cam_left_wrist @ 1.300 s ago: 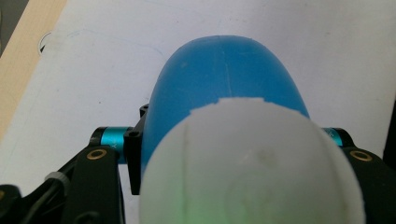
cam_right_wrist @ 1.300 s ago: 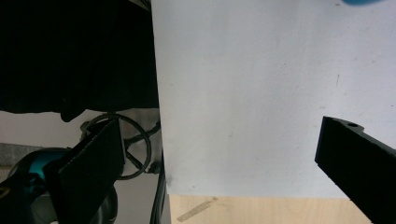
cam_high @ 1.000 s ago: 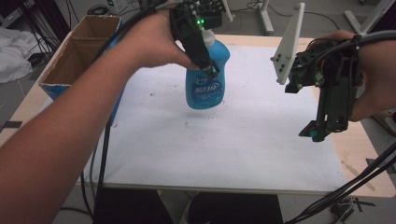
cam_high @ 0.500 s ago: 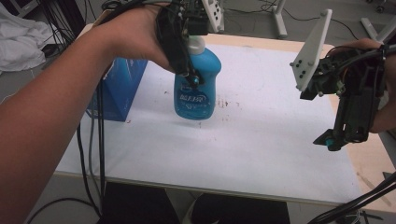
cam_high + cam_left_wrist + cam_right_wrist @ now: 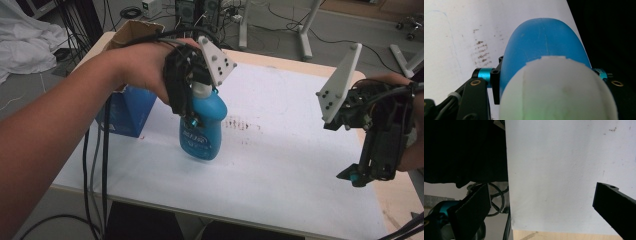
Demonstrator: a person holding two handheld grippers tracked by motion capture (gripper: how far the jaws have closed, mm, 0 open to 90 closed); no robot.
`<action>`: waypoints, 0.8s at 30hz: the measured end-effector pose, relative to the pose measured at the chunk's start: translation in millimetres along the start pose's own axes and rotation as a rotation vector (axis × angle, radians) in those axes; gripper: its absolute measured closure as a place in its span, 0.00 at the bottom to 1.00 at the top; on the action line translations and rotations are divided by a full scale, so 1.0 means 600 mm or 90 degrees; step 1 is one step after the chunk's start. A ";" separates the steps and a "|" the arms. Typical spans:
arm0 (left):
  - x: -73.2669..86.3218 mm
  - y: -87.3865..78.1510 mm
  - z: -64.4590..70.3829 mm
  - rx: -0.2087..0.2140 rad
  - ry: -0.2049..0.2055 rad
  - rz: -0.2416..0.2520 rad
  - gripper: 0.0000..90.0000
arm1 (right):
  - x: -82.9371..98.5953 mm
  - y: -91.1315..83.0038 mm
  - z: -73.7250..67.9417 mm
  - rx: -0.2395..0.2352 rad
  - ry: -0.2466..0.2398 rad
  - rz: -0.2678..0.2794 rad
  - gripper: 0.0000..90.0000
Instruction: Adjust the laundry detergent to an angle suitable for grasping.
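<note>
The left gripper (image 5: 192, 117) is clamped on the neck of the blue bottle (image 5: 202, 127), which hangs just above the white table (image 5: 280, 170) beside the blue box (image 5: 125, 112). With only the neck pinched, the bottle could swing or slip loose. Its long axis runs near upright, cap up, base tilted slightly toward the person. The right gripper (image 5: 367, 172) hovers well apart, jaws spread and empty

Blue plastic bottle (image 5: 201, 127) with a white cap and a printed front label, broad rounded shoulders narrowing to the neck; a point on its shoulder shows in the left gripper view (image 5: 544, 40). Pose: roughly upright, slightly tilted, clamped just below the cap. Location: over the white sheet on the bench, just right of the blue cardboard box; whether its base touches the sheet cannot be told.
</note>
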State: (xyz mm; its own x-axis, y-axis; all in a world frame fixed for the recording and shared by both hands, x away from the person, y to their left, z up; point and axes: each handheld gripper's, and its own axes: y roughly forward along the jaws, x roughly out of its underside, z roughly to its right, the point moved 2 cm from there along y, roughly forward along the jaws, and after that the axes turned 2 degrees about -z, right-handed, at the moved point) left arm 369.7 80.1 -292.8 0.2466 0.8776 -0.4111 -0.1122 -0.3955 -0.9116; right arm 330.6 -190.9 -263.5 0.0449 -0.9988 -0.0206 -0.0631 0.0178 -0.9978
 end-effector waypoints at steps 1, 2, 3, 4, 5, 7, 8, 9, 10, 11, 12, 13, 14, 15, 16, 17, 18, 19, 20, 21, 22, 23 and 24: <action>0.000 0.000 0.000 0.000 0.000 0.000 0.43 | 0.000 0.000 0.000 0.000 0.000 0.000 0.01; 0.003 0.001 0.005 0.011 0.007 0.001 0.43 | 0.000 0.000 0.001 0.001 0.002 -0.001 0.01; 0.003 0.001 0.005 0.011 0.007 0.001 0.43 | 0.000 0.000 0.001 0.001 0.002 -0.001 0.01; 0.005 0.001 0.007 0.014 0.008 0.004 0.43 | -0.002 0.001 0.001 0.005 -0.001 0.000 0.01; 0.008 0.002 0.010 0.016 0.011 0.003 0.43 | -0.002 0.001 0.001 0.005 -0.001 0.000 0.01; 0.013 0.005 0.017 0.012 0.019 0.000 0.43 | -0.004 0.000 -0.001 0.007 -0.001 0.000 0.01; 0.015 0.006 0.019 0.010 0.020 -0.002 0.43 | -0.005 0.000 -0.002 0.008 -0.002 0.001 0.01; 0.017 0.007 0.020 0.010 0.019 -0.002 0.43 | -0.006 -0.001 -0.004 0.008 -0.002 0.002 0.01; 0.019 0.009 0.021 0.010 0.019 -0.001 0.43 | -0.007 -0.001 -0.004 0.008 -0.004 0.002 0.01; 0.019 0.009 0.021 0.010 0.019 -0.001 0.43 | -0.008 0.000 -0.004 0.008 -0.005 0.001 0.01; 0.024 0.014 0.021 0.010 0.016 0.002 0.43 | -0.010 0.000 -0.005 0.008 -0.007 0.000 0.01; 0.024 0.014 0.021 0.010 0.016 0.002 0.43 | -0.010 0.000 -0.005 0.008 -0.007 0.000 0.01; 0.027 0.018 0.022 0.009 0.016 0.004 0.43 | -0.013 0.001 -0.006 0.008 -0.006 -0.002 0.01; 0.030 0.023 0.022 0.008 0.015 0.005 0.43 | -0.014 0.002 -0.006 0.007 -0.008 -0.002 0.01; 0.030 0.023 0.022 0.008 0.015 0.005 0.43 | -0.014 0.002 -0.006 0.007 -0.008 -0.002 0.01; 0.032 0.027 0.022 0.009 0.017 0.006 0.43 | -0.016 0.002 -0.007 0.007 -0.008 0.000 0.01; 0.033 0.031 0.022 0.011 0.017 0.009 0.43 | -0.016 0.002 -0.007 0.007 -0.008 0.000 0.01; 0.035 0.036 0.022 0.013 0.019 0.012 0.43 | -0.017 0.003 -0.006 0.007 -0.007 -0.002 0.01; 0.036 0.039 0.023 0.015 0.024 0.016 0.43 | -0.017 0.004 -0.006 0.007 -0.005 -0.003 0.01; 0.036 0.041 0.023 0.015 0.026 0.018 0.43 | -0.017 0.004 -0.006 0.007 -0.005 -0.003 0.01; 0.037 0.042 0.023 0.016 0.028 0.017 0.43 | -0.016 0.004 -0.005 0.006 -0.004 -0.002 0.01; 0.037 0.044 0.024 0.019 0.030 0.019 0.43 | -0.016 0.003 -0.005 0.007 -0.004 -0.002 0.01; 0.037 0.044 0.024 0.019 0.030 0.019 0.43 | -0.016 0.003 -0.005 0.007 -0.004 -0.002 0.01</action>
State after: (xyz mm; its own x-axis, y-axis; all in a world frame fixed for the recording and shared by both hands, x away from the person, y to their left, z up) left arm 358.5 92.8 -326.2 0.2882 0.8510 -0.4390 -0.1488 -0.4131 -0.8985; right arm 327.1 -181.5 -265.2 0.0518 -0.9985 -0.0185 -0.0528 0.0158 -0.9985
